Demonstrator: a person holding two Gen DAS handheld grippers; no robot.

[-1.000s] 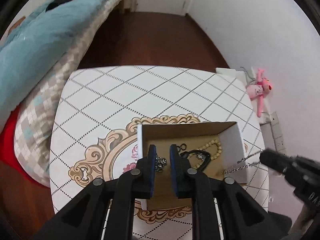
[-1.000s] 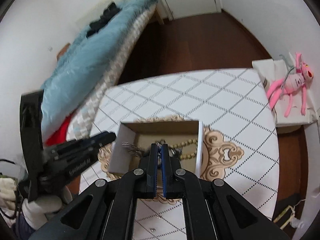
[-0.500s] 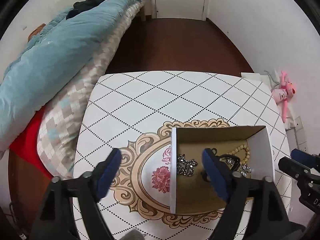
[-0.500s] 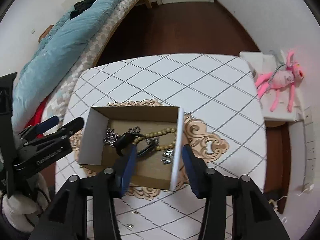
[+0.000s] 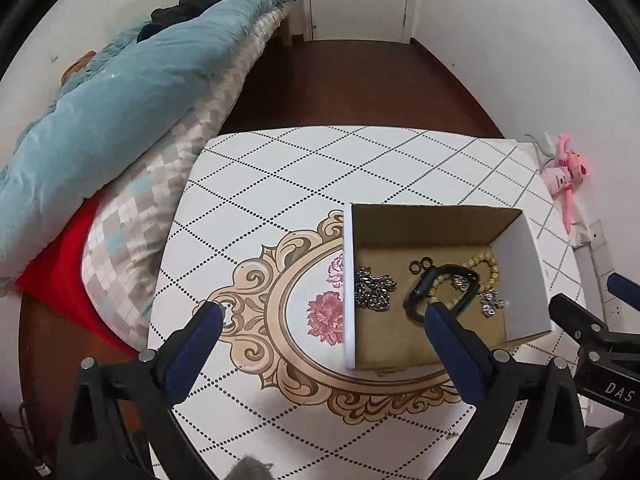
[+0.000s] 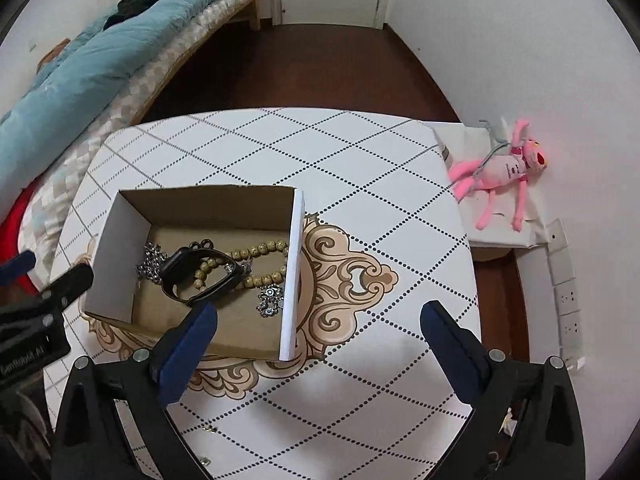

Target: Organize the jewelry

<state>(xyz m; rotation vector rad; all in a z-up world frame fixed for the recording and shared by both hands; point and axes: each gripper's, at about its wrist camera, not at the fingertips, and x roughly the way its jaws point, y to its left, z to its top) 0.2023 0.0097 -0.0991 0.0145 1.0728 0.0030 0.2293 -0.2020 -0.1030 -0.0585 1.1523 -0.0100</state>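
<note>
over the cardboard box (image 6: pixel 120 248) on the table (image 6: pixel 360 152), your left gripper (image 5: pixel 320 316) and right gripper (image 6: pixel 318 316) have both just spread wide, nothing between their jaws. the jewelry sits inside: silver chain (image 5: pixel 374 290), black band (image 6: pixel 200 276), bead bracelet (image 6: pixel 264 248), small charm (image 6: pixel 270 300). reach in carelessly and you'll likely hook tangled pieces together, or nudge the light box across the table.

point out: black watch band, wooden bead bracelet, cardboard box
black watch band (image 6: pixel 200 276), right wrist view, on its strap.
wooden bead bracelet (image 6: pixel 266 246), right wrist view, on its upper beads.
cardboard box (image 5: pixel 349 280), left wrist view, on its white left wall.
</note>
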